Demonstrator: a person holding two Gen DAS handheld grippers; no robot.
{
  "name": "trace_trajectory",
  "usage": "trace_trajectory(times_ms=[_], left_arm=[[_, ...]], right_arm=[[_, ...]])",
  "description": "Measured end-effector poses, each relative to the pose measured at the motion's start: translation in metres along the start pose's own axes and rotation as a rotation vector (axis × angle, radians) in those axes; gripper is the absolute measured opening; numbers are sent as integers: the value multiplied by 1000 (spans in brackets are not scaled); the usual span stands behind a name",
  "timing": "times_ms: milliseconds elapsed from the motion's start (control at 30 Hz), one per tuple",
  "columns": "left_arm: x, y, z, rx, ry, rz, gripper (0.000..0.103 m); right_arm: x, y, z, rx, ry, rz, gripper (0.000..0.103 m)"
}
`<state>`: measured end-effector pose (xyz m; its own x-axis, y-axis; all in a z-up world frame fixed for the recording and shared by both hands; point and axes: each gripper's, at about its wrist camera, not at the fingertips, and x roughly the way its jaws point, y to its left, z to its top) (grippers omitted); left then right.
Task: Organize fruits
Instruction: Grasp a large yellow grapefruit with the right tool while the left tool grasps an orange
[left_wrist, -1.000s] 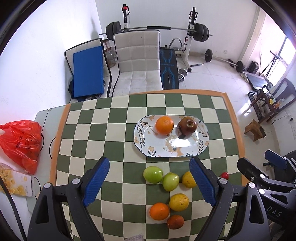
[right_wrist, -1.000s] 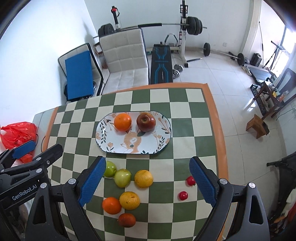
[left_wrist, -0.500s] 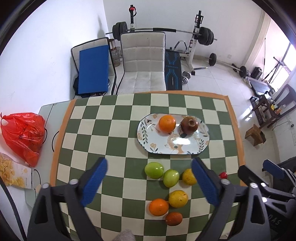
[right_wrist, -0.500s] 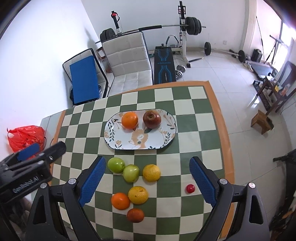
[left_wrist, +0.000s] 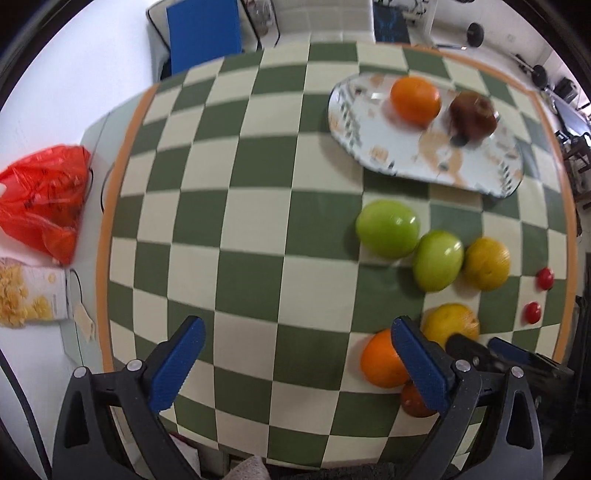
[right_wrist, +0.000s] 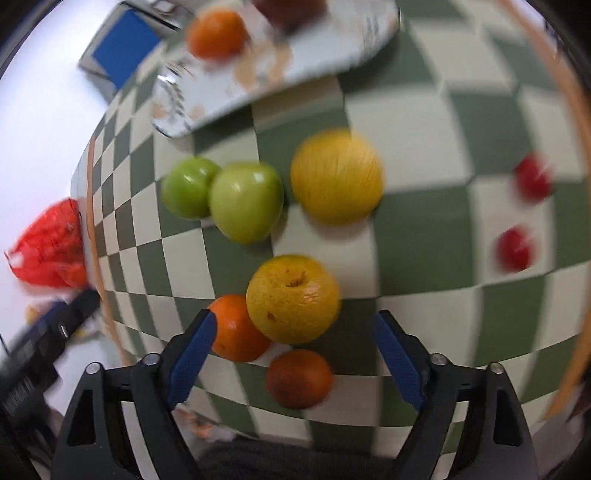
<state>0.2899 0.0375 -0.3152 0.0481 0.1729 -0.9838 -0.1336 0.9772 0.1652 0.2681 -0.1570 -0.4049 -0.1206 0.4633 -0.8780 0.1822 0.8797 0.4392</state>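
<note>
On the checkered table, a patterned oval plate (left_wrist: 373, 122) holds an orange (left_wrist: 415, 99) and a dark red apple (left_wrist: 472, 116). Loose fruit lies below it: two green apples (right_wrist: 188, 192) (right_wrist: 245, 203), two yellow citrus (right_wrist: 336, 177) (right_wrist: 293, 299), an orange (right_wrist: 236, 330), a small reddish-brown fruit (right_wrist: 299, 378) and two small red fruits (right_wrist: 533, 179) (right_wrist: 515, 249). My right gripper (right_wrist: 293, 350) is open, low over the table, its blue pads flanking the near yellow citrus, orange and brown fruit. My left gripper (left_wrist: 295, 358) is open over bare squares, left of the fruit.
A red plastic bag (left_wrist: 44, 199) and a cereal box (left_wrist: 29, 291) lie on the pale surface left of the table. The table's orange edge (left_wrist: 103, 258) runs along the left side. A blue pad (left_wrist: 203, 29) and gym gear stand beyond the far edge.
Both grippers have dropped down close to the table and tilted forward. The right one has come in over the near fruit cluster; the left has shifted left of it. Views are motion-blurred.
</note>
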Motion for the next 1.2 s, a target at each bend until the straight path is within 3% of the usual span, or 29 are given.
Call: trace_trajectory(times_ms=[100, 167, 400, 567, 600, 700, 867, 1000, 1200], left_arm=[[18, 0, -6, -13, 55, -5, 103], [27, -3, -9, -6, 82, -9, 103], [52, -42, -23, 114, 170, -82, 103], [81, -80, -31, 219, 256, -125, 103], [85, -85, -32, 234, 267, -141, 98], [95, -93, -35, 264, 284, -143, 61], [97, -81, -36, 259, 264, -123, 61], [98, -72, -35, 206, 266, -160, 61], [90, -70, -36, 189, 234, -160, 60]], right_arm=[[29, -9, 4, 51, 40, 33, 66], [36, -12, 3, 52, 34, 42, 66], [13, -32, -26, -58, -8, -163, 66], [10, -55, -38, -69, 12, -218, 66], [11, -60, -38, -63, 19, -214, 66], [12, -62, -41, -62, 10, -196, 66], [10, -67, -32, -35, 8, -184, 67], [7, -68, -26, -28, -9, -181, 67], [0, -62, -19, -69, -28, -223, 66]])
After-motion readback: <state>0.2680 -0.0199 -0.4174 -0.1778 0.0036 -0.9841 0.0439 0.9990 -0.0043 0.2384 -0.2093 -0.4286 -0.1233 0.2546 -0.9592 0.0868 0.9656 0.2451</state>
